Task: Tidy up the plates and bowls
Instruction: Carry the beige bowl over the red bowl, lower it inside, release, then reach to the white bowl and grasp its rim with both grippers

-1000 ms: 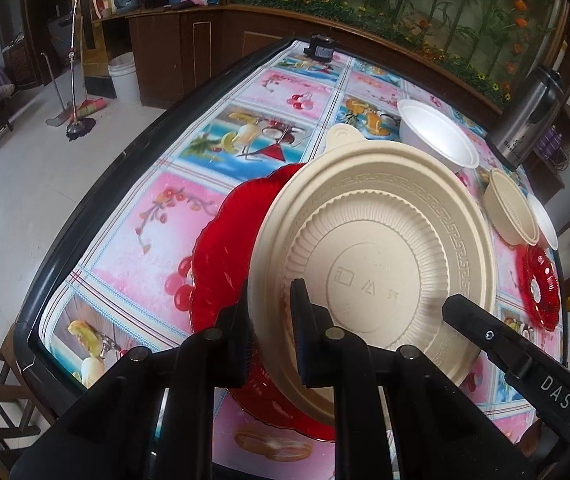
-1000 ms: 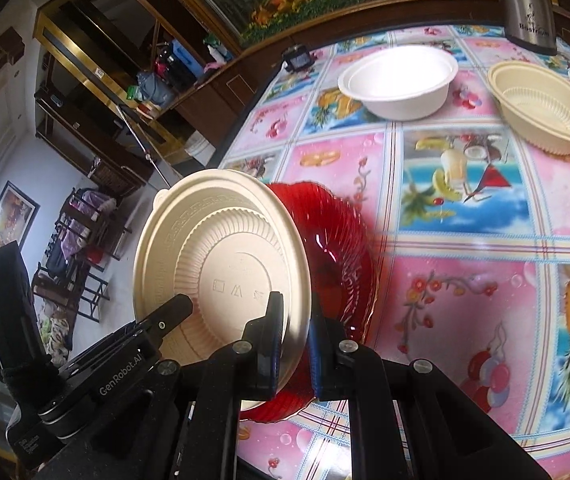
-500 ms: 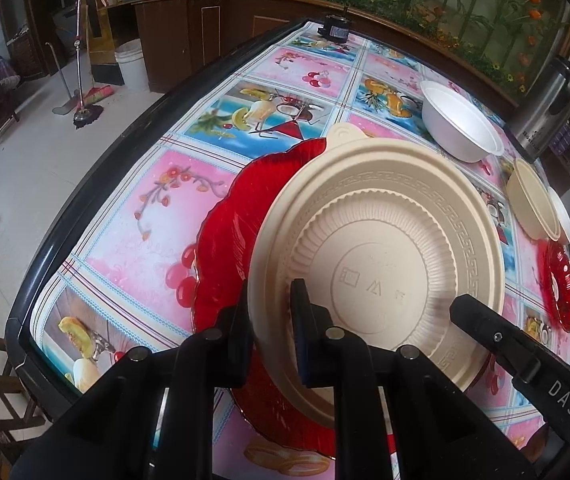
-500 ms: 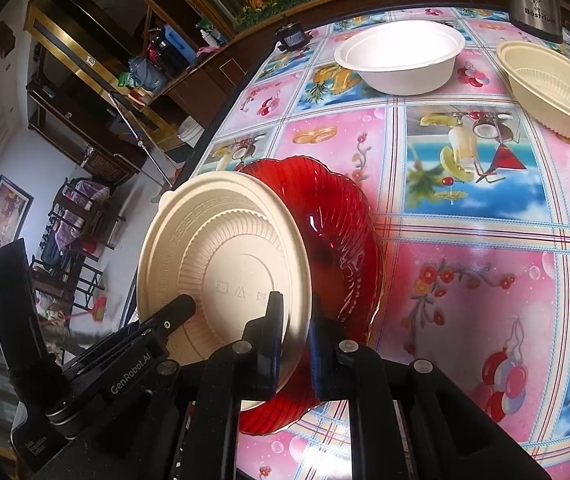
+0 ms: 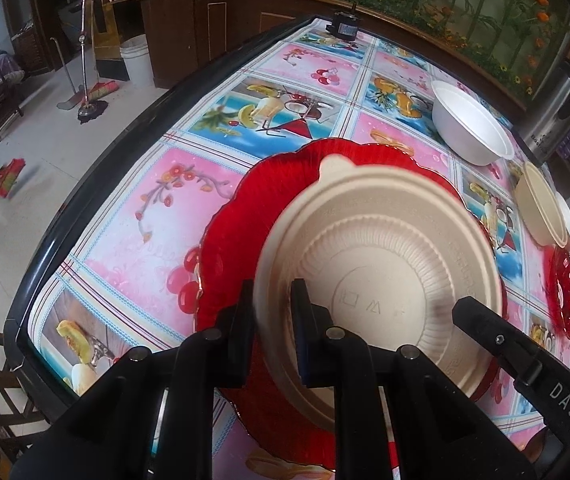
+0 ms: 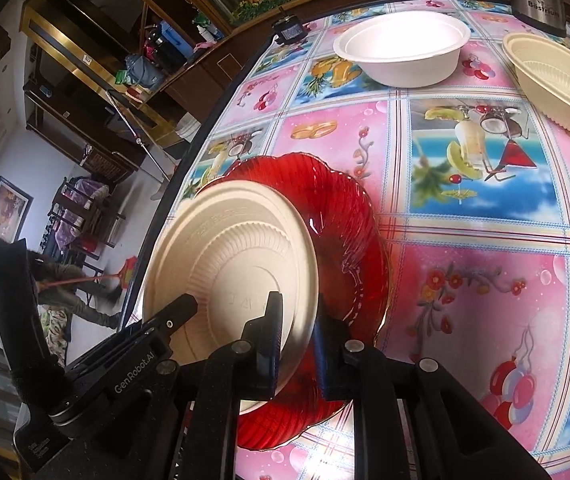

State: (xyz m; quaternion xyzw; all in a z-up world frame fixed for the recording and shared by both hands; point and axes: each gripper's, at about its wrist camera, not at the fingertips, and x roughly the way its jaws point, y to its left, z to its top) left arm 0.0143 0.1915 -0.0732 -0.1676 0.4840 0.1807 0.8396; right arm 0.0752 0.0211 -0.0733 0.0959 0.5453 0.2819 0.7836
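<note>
A cream plate (image 5: 381, 264), held upside down, hangs just above a large red glass plate (image 5: 245, 224) on the table. My left gripper (image 5: 272, 300) is shut on the cream plate's near left rim. My right gripper (image 6: 299, 316) is shut on its opposite rim, over the red plate (image 6: 349, 232); the cream plate (image 6: 237, 268) fills the lower left of the right wrist view. Each gripper shows in the other's view. A white bowl (image 5: 469, 124) and a cream bowl (image 5: 541, 208) stand farther back; they also show in the right wrist view (image 6: 401, 48) (image 6: 557, 80).
A small red plate (image 5: 565, 288) lies at the right edge, past the cream bowl. A steel kettle (image 5: 557, 116) stands at the back right. A small black device (image 5: 345, 26) sits at the far edge. The table's black rim (image 5: 97, 168) runs along the left.
Both grippers have lowered the cream plate toward the red plate. The views have tilted down and closer to the table.
</note>
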